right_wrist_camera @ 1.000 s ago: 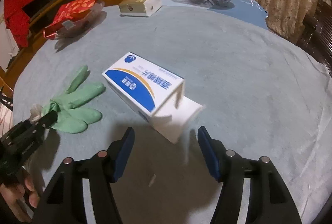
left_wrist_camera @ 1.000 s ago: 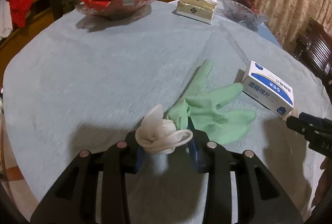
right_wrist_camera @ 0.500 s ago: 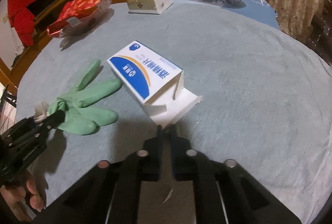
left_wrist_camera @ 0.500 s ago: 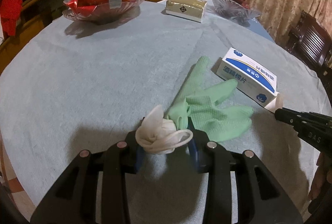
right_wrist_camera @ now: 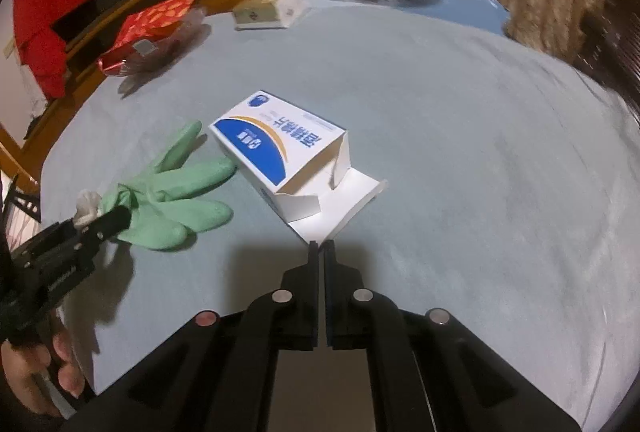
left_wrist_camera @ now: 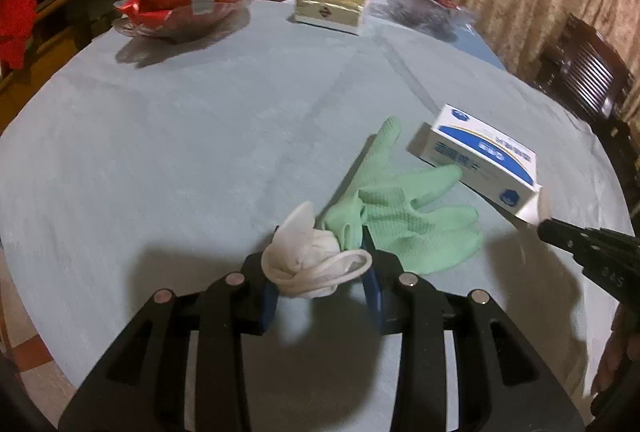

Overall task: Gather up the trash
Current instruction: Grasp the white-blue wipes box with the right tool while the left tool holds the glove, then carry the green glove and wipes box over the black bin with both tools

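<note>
2 close wrist views angled down across the table (left_wrist_camera: 200,151), sharing glove (left_wrist_camera: 404,216) and box (right_wrist_camera: 280,147).

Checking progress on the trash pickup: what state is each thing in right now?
left gripper: shut on white glove and green glove's cuff
white glove: bunched, held
green glove: fingers on table
box: end flap open, on table
right gripper: shut on the box's flap edge

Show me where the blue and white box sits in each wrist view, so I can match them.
Left wrist view: the blue and white box lies right of centre, just beyond the green glove, with its open flap towards the right hand-held gripper.
Right wrist view: the box lies at centre, its open flap nearest the camera, just beyond the shut fingertips.
Shared landmark: the green glove, left of the box in both.
</note>
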Demonstrator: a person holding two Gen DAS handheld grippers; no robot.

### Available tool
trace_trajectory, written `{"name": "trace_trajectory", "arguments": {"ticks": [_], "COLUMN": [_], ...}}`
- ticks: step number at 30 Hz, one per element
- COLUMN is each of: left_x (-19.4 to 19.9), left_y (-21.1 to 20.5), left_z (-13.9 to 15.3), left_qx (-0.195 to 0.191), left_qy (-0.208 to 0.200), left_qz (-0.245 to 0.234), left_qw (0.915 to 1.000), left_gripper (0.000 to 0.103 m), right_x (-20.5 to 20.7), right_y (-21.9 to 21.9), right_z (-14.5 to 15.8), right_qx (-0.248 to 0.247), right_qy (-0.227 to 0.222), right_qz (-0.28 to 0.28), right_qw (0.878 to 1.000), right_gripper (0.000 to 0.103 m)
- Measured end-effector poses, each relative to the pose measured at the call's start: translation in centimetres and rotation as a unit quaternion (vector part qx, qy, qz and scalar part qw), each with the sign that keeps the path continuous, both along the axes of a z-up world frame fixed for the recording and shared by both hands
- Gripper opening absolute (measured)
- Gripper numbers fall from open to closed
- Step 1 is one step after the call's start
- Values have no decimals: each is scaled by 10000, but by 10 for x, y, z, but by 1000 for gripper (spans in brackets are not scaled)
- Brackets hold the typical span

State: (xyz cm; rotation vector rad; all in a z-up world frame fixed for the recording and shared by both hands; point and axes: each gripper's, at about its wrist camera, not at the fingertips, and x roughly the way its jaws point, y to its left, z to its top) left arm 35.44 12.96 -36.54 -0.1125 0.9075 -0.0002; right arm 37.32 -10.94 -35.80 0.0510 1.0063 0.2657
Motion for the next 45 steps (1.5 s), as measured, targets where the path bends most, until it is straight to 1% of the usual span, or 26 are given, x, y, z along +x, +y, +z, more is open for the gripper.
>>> {"name": "trace_trajectory", "arguments": {"ticks": [2, 7, 9, 15, 18, 20, 21, 24, 26, 29, 33, 36, 37, 39, 45], "left_x": [-9, -33, -41, -65, -71, -72, -73, -72, -70, -66, -60, -58, -59, -61, -69], "left_y": [-9, -35, -49, -74, -79, -79, -79, -79, -78, -79, -79, -78, -78, -79, -82], "left_z": [-1, -6, -6, -6, -4, -2, -1, 2, 4, 6, 6, 5, 4, 3, 14], "left_qx": [-12, -39, -3, 113, 202, 234, 266, 304, 310, 327, 311, 314, 321, 325, 307], "left_qy": [34, 141, 158, 209, 204, 209, 195, 155, 114, 89, 95, 119, 124, 126, 65], "left_qz": [-79, -230, -347, -594, -657, -636, -619, -578, -563, -569, -523, -527, -538, -550, -602], "left_qw": [10000, 9996, 9993, 9980, 9974, 9975, 9975, 9977, 9979, 9978, 9981, 9980, 9980, 9979, 9977], "left_gripper": [34, 34, 34, 34, 34, 34, 34, 35, 35, 34, 35, 34, 34, 35, 34], "right_x": [-21, -67, -85, -120, -135, -142, -144, -145, -139, -128, -116, -115, -114, -118, -134], "right_y": [-23, -66, -84, -104, -102, -98, -97, -99, -96, -87, -83, -81, -79, -77, -79], "right_z": [-2, -5, -4, 1, 2, 5, 7, 15, 21, 22, 8, -1, -3, -2, 11], "right_qx": [22, -184, -169, -47, 66, 80, 76, 143, 143, 61, -18, -28, 5, 79, 131], "right_qy": [80, 179, 231, 246, 247, 162, 113, -51, -207, -285, -169, -108, -58, -81, -212], "right_qz": [-167, -315, -429, -519, -433, -345, -331, -351, -315, -143, -102, -21, 21, 69, 73], "right_qw": [9998, 9992, 9987, 9983, 9987, 9992, 9994, 9993, 9992, 9995, 9998, 9999, 10000, 9999, 9997], "right_gripper": [2, 2, 2, 2, 6, 7, 7, 17, 29, 33, 33, 33, 29, 21, 19]}}
